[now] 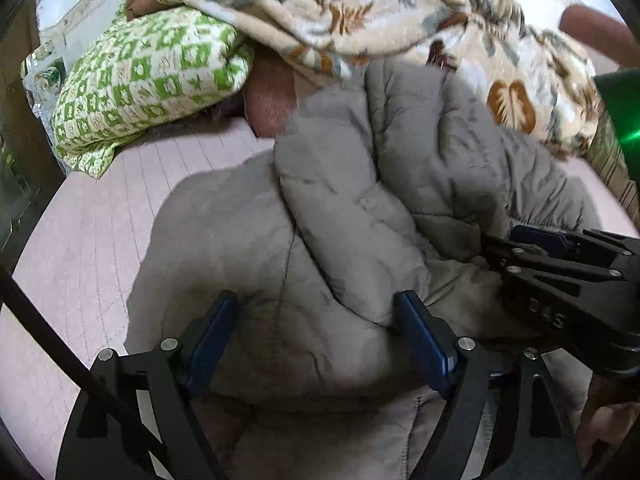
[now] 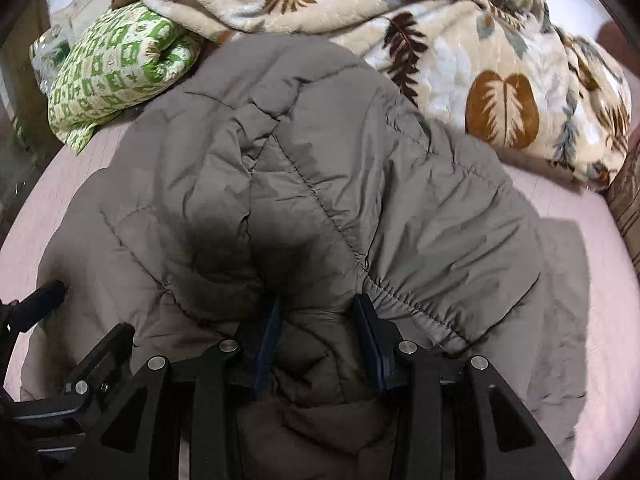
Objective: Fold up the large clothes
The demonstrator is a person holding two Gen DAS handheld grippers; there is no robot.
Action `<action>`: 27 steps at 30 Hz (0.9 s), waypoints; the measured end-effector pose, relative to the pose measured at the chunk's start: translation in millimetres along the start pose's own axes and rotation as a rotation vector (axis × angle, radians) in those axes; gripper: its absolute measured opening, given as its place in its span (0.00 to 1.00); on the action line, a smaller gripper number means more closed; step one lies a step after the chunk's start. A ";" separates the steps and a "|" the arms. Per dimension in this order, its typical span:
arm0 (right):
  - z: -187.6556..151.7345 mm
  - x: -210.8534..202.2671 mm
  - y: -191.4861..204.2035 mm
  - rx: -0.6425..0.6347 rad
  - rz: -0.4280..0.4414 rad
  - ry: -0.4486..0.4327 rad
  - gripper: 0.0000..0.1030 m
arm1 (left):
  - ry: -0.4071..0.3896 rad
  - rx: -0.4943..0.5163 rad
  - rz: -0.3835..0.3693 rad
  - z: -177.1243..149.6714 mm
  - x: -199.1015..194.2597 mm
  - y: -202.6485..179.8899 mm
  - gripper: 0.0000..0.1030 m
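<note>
Your left gripper point(image 1: 316, 336) stands open over the grey jacket point(image 2: 304, 184) on the pink bed point(image 1: 100, 240), while your right gripper point(image 2: 316, 336) pinches a jacket fold.

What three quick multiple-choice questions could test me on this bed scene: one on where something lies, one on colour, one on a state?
1. Where is the green checked pillow?
A. far left, beside the leaf blanket
B. on top of the jacket
C. on the floor

2. What colour is the padded jacket?
A. red
B. grey-brown
C. black

3. How is the left hand-held gripper?
A. shut flat
B. out of view
C. open over the jacket

Answers: 1 A, it sits at the bed's far left; 2 B, dull grey-brown fabric; 3 C, its blue pads stand wide apart.
</note>
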State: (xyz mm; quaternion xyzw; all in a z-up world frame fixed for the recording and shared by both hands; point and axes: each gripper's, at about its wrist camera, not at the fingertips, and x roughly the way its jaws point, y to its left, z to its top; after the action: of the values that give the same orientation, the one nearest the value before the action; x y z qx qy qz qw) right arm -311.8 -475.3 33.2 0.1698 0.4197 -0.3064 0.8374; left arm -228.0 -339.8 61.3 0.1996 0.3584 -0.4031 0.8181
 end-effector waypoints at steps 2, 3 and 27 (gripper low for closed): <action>3.1 -17.1 -1.0 0.004 0.021 -0.037 0.40 | -0.038 -0.015 -0.012 3.5 -10.7 2.2 0.79; 3.5 -27.9 -3.8 0.011 0.032 -0.060 0.40 | -0.065 -0.023 -0.015 5.3 -17.2 3.4 0.79; -45.3 -14.5 -28.0 0.024 -0.011 -0.003 0.43 | 0.015 0.051 -0.012 -5.3 5.4 -13.6 0.83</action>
State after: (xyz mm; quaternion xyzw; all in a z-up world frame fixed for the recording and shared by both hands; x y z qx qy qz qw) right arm -363.9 -466.6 17.4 0.1769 0.4156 -0.3162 0.8343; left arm -238.9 -347.4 53.2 0.2211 0.3551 -0.4153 0.8078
